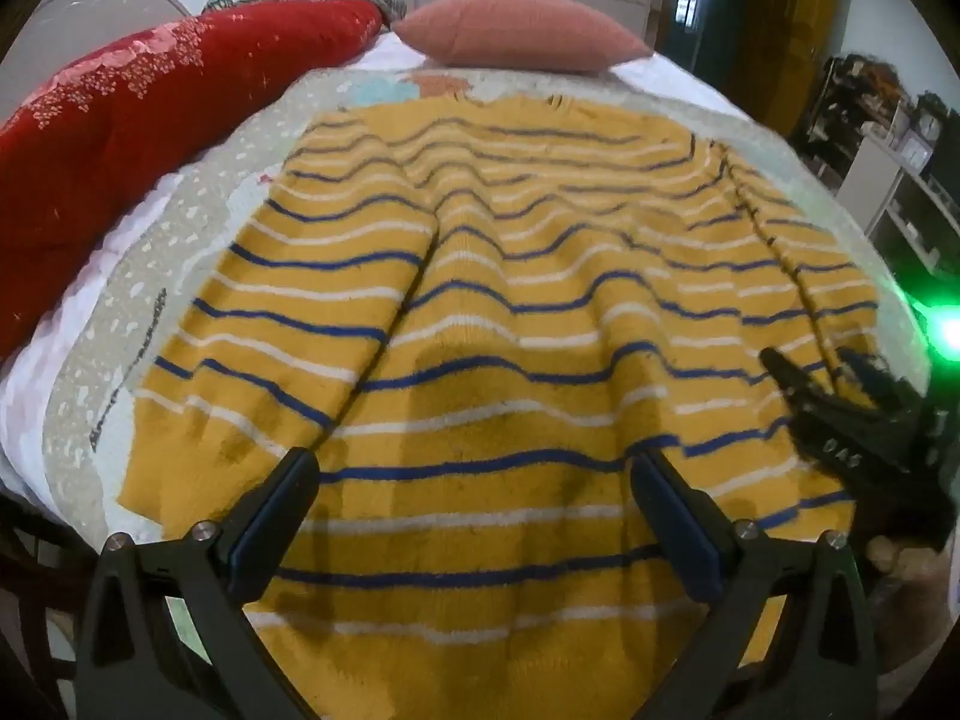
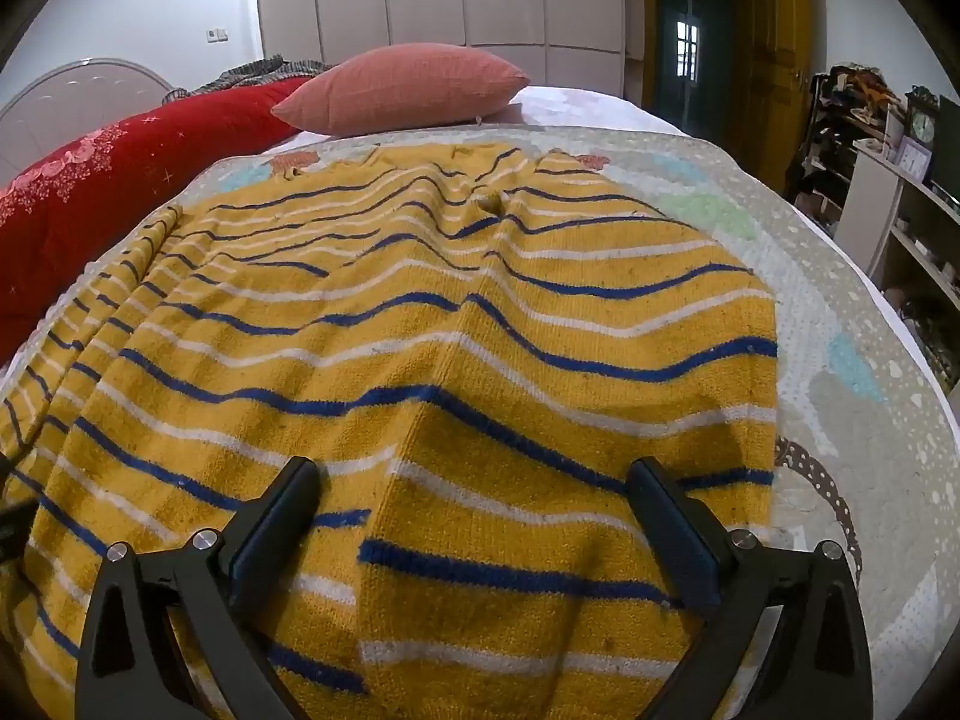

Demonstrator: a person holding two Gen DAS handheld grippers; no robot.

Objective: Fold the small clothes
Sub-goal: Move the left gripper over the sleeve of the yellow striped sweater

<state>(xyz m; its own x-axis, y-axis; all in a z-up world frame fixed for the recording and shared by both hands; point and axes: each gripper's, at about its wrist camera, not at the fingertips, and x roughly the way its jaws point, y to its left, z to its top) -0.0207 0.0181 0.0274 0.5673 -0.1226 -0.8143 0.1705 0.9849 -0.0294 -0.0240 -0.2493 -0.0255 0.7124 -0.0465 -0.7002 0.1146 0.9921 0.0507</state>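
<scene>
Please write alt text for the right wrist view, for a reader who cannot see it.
A yellow sweater with blue and white stripes lies spread, wrinkled, on a patterned bed cover, under the open right hand-held gripper. Behind it are a pink pillow and a red quilt.

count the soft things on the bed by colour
Yellow: 1, the yellow knit sweater with blue and white stripes
Red: 1, the red floral quilt
Pink: 1, the pink fabric pillow
Grey: 1, the grey speckled mat under the sweater
Total: 4
Both grippers, left and right, are open above the sweater.
</scene>
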